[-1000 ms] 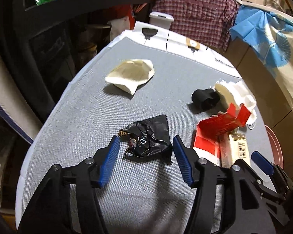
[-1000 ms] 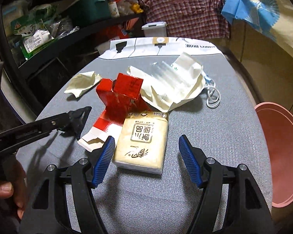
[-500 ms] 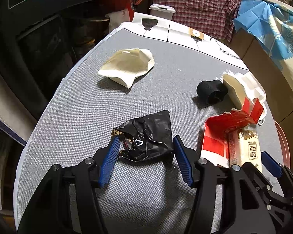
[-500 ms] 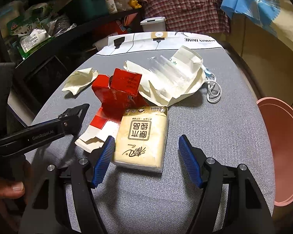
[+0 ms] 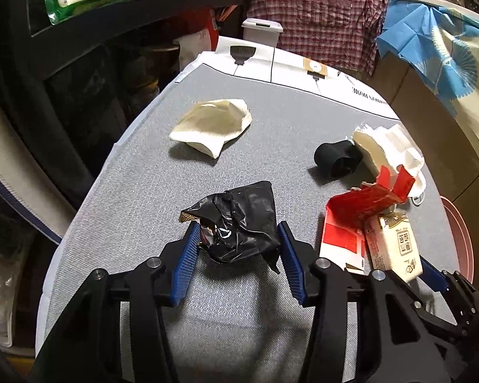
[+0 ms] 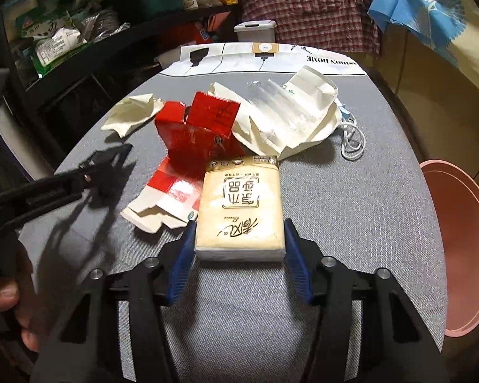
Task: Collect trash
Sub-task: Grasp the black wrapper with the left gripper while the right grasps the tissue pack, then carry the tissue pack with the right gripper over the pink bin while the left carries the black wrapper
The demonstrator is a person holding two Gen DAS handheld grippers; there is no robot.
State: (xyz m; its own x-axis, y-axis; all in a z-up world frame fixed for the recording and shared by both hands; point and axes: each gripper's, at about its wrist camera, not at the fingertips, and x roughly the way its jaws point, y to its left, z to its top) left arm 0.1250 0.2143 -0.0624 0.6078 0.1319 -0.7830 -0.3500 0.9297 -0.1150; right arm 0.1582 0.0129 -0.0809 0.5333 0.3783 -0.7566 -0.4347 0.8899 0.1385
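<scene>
A crumpled black plastic bag (image 5: 236,220) lies on the grey table (image 5: 137,185). My left gripper (image 5: 238,239) is open, its blue fingers on either side of the bag's near end. A cream tissue pack (image 6: 241,207) lies in front of my right gripper (image 6: 239,237), which is open with its fingers at the pack's near corners. The pack also shows in the left wrist view (image 5: 394,245). A torn red carton (image 6: 198,137) lies just behind it, also seen from the left (image 5: 361,214).
A crumpled cream wrapper (image 5: 214,126), a black cup on its side (image 5: 337,158) and a white paper bag (image 6: 290,115) with a face mask (image 6: 351,140) lie on the table. A pink bin (image 6: 459,229) stands off the right edge. Dark shelves (image 5: 79,32) are at left.
Both grippers have moved forward. The left fingers now flank the black bag and have narrowed a little. The right fingers have come up to the tissue pack and closed in around it.
</scene>
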